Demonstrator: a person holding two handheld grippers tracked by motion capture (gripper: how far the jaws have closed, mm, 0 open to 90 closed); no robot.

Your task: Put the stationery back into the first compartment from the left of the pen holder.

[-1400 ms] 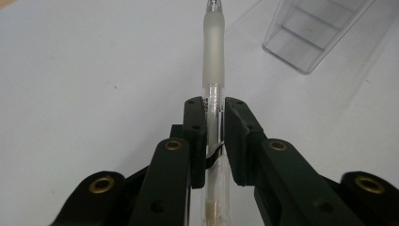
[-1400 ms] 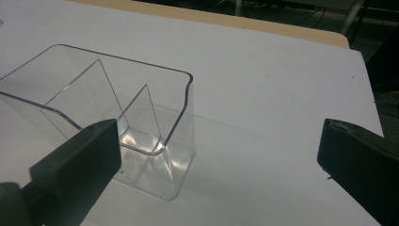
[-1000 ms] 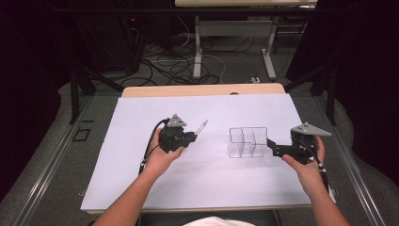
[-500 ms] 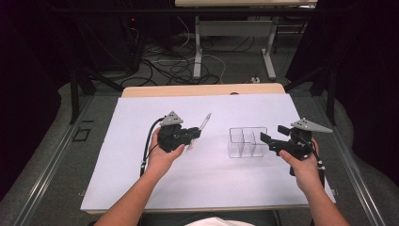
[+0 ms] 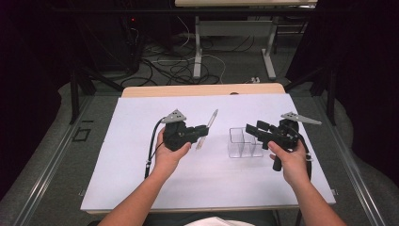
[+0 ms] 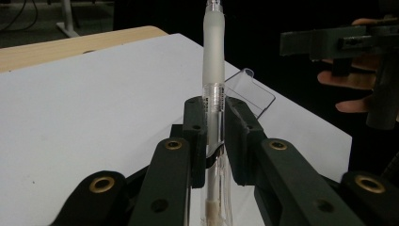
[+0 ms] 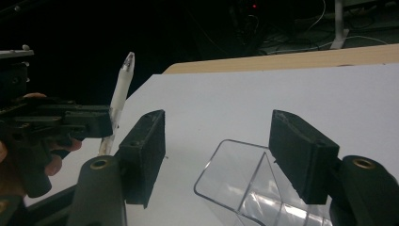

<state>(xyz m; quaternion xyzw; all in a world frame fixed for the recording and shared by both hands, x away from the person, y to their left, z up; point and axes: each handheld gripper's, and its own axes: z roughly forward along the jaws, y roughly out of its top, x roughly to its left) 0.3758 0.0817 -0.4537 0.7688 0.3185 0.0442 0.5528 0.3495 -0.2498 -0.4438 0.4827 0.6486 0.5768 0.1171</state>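
A white table (image 5: pixel 141 141) sits in a dark room. The pen (image 5: pixel 207 128) is up off the table, left of the clear box (image 5: pixel 242 142), pinched tight in the left gripper (image 5: pixel 201 132). Its long body slants up and away. The right gripper (image 5: pixel 251 130) has been closing, half open, empty, just above the box.

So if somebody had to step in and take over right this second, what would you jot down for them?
Left gripper: shut on the pen, held clear above the white sheet.
Right gripper: open, nothing gripped; its fingers have just been closing, straddling the rim of the clear plastic holder.
The holder stands on the sheet between the two hands.
Done: pen picked up.
Left: probably steady the holder, then drop the pen into one of its compartments.
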